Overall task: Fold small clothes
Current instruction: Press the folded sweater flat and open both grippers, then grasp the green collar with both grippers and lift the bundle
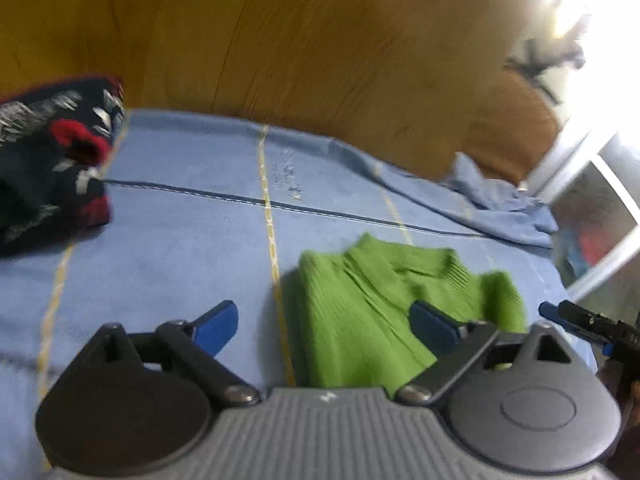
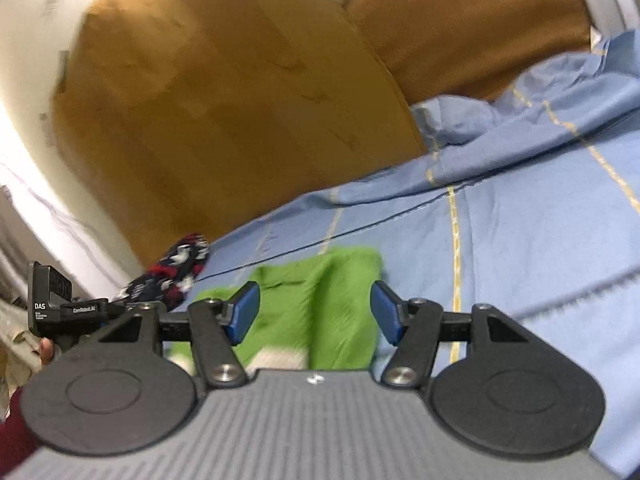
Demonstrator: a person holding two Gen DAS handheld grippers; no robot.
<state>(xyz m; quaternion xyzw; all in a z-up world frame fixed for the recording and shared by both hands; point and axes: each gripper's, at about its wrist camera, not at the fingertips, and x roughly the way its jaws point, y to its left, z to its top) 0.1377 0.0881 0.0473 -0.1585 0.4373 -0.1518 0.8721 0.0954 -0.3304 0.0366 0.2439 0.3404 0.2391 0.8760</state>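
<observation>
A small green knitted sweater (image 1: 372, 312) lies partly folded on the blue bedsheet (image 1: 180, 248). My left gripper (image 1: 324, 324) is open and empty above the sweater's left edge; its right fingertip (image 1: 434, 326) is over the green knit. The right gripper shows at the far right of this view (image 1: 576, 320). In the right wrist view the sweater (image 2: 320, 304) lies just ahead of my right gripper (image 2: 316, 312), which is open and empty above it. The view is blurred.
A dark navy, red and white patterned garment (image 1: 52, 160) lies at the left of the bed, also in the right wrist view (image 2: 172, 276). A wooden headboard (image 1: 300, 48) stands behind. The sheet is bunched at the far right (image 1: 500, 200).
</observation>
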